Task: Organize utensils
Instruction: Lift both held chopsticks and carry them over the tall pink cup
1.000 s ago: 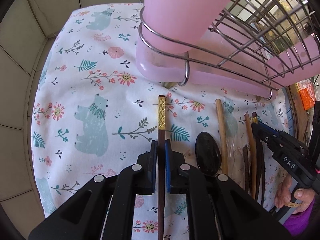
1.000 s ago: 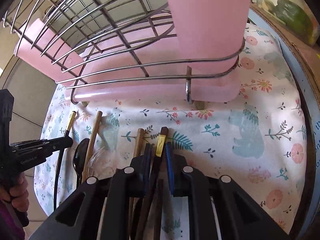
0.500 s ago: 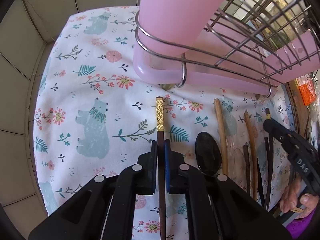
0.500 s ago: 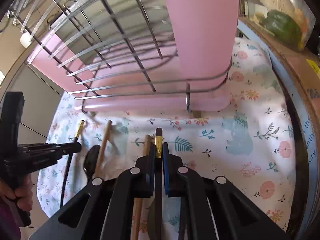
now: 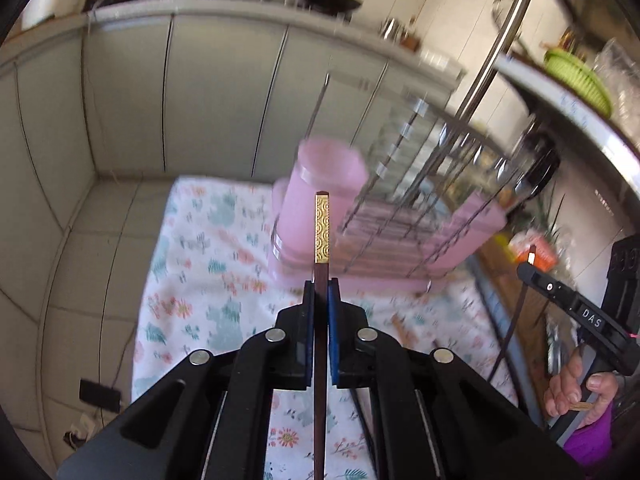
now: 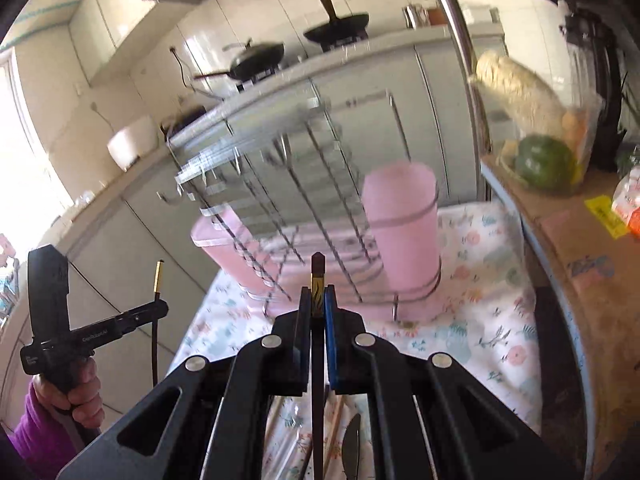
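Kitchen cabinets now fill the background. Left gripper (image 5: 321, 292) clamps a gold-banded chopstick (image 5: 322, 228); right gripper (image 6: 318, 300) clamps its mate (image 6: 318, 276). Both were raised off the floral cloth (image 5: 200, 248) within the last second, tips nearing the pink holder (image 6: 402, 232). Insertion judged next.

Black pans (image 6: 256, 58) on kitchen counter (image 6: 360, 64)

Floral bear-print cloth (image 5: 208, 264) covers table surface. Pink-trayed wire dish rack (image 6: 280, 216) with pink utensil cup (image 6: 402, 216) stands on cloth. Wooden chopsticks (image 6: 334, 436) and dark spoon (image 6: 352, 440) lie on cloth, partly hidden.
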A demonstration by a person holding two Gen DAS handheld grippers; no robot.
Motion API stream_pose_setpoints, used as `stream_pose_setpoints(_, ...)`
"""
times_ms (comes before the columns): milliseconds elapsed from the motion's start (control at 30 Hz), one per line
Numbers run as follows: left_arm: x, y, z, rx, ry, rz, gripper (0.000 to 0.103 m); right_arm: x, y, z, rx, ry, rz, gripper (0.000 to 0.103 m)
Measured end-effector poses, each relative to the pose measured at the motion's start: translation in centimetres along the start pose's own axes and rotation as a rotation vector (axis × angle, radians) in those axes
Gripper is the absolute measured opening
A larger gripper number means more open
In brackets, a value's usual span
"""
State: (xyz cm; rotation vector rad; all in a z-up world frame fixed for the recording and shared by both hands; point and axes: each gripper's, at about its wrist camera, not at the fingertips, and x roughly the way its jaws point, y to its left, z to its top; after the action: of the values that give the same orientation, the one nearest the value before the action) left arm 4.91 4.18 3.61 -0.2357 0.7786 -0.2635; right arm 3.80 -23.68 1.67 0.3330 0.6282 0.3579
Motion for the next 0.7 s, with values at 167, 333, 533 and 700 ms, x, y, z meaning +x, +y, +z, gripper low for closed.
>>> stream_pose_setpoints(167, -4.9, -1.6, 3.8, -0.005, -0.19, -0.054, 0.005, -4.4, 0.6, 3.6, -0.029, -0.129, 0.021, 0.006)
stream_pose_setpoints(333, -8.1, -3.6, 8.2, -0.003, -0.386, -0.087, 0.005, -7.7, 1.9, 8.3, -0.079, -0.244, 0.028, 0.006)
stream_pose_setpoints(533, -8.3, -5.5, 12.8, 0.012, -0.578, -0.04, 0.005, -10.3, 2.9, 13.1, -0.141, -0.392, -0.026, 0.006)
stream_pose_setpoints(700, -6.1, -5.2, 15.4, -0.005, -0.671, 0.016, 0.005, -10.3, 2.1, 16.2, -0.138, -0.476, -0.082, 0.006)
